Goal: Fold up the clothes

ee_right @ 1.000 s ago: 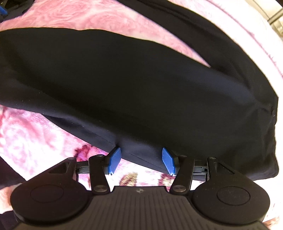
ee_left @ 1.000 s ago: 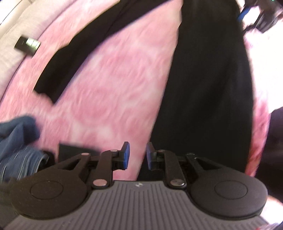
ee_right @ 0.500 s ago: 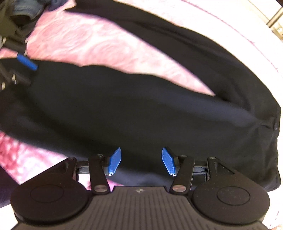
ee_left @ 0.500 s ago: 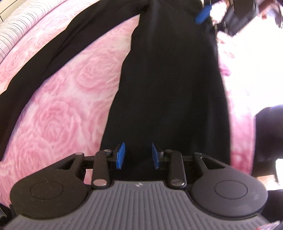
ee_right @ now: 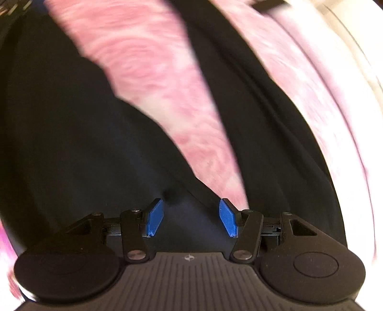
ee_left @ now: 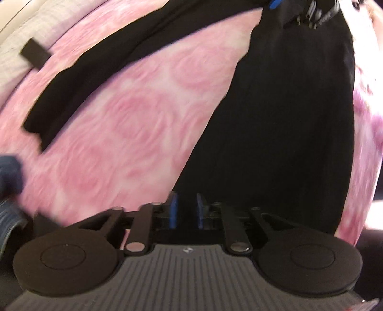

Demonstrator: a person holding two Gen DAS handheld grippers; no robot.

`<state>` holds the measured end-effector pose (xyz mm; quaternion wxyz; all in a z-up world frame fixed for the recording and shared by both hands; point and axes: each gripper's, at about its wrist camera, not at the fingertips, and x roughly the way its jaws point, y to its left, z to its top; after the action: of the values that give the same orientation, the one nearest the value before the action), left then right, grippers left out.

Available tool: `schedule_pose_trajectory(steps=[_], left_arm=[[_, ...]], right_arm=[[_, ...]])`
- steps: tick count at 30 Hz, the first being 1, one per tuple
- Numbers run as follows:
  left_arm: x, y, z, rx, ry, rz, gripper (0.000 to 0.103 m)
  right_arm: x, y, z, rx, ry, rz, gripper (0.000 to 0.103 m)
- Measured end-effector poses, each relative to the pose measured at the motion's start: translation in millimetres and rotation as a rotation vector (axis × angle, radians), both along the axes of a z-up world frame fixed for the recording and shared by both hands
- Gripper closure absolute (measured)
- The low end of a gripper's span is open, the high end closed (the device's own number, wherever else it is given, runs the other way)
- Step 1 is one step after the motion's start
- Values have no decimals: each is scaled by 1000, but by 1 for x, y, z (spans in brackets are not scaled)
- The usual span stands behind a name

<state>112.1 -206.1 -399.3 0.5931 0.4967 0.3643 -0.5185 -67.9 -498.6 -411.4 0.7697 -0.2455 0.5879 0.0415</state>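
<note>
In the left wrist view, black trousers lie spread on a pink rose-patterned bedspread, which serves as the landmark here. One leg runs from the left gripper up the right side of the bedspread; the other stretches diagonally across its upper left, ending in a cuff. The left gripper's blue pads sit close together with a narrow gap, right at the near hem of the trouser leg; whether cloth is pinched between them cannot be told. At the far end of that leg, the right gripper shows, over the fabric. A small dark rectangular object lies at the bedspread's far left border, and blue denim clothing sits at its near left edge. In the right wrist view, blurred by motion, the right gripper is released, jaws spread wide over the dark cloth, with a wedge of pink bedspread between the two legs.
</note>
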Motion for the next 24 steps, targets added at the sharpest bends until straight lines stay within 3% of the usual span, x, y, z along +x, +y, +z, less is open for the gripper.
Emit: schedule_pose_trajectory(steps=[3,5,10,14,18,24], left_arm=[[5,32,4,68,-67,31,74],[17,52,5,81,-56,105,73],[51,101,8,89,14,327,64],[78,136,9,85,78,507,64],[97,149,-1,12,192,684,67],[94,143,-2,-33,201,693,90]], right_arm=[[4,-5,-7,22,42,71,65],[5,-4,-9,30,62,104,87],[9,-6,-7,40,87,108,102],[11,-3,-5,16,90,92,103],[14,0,-9,1,114,60,103],[17,3,-16,-28,140,36,103]])
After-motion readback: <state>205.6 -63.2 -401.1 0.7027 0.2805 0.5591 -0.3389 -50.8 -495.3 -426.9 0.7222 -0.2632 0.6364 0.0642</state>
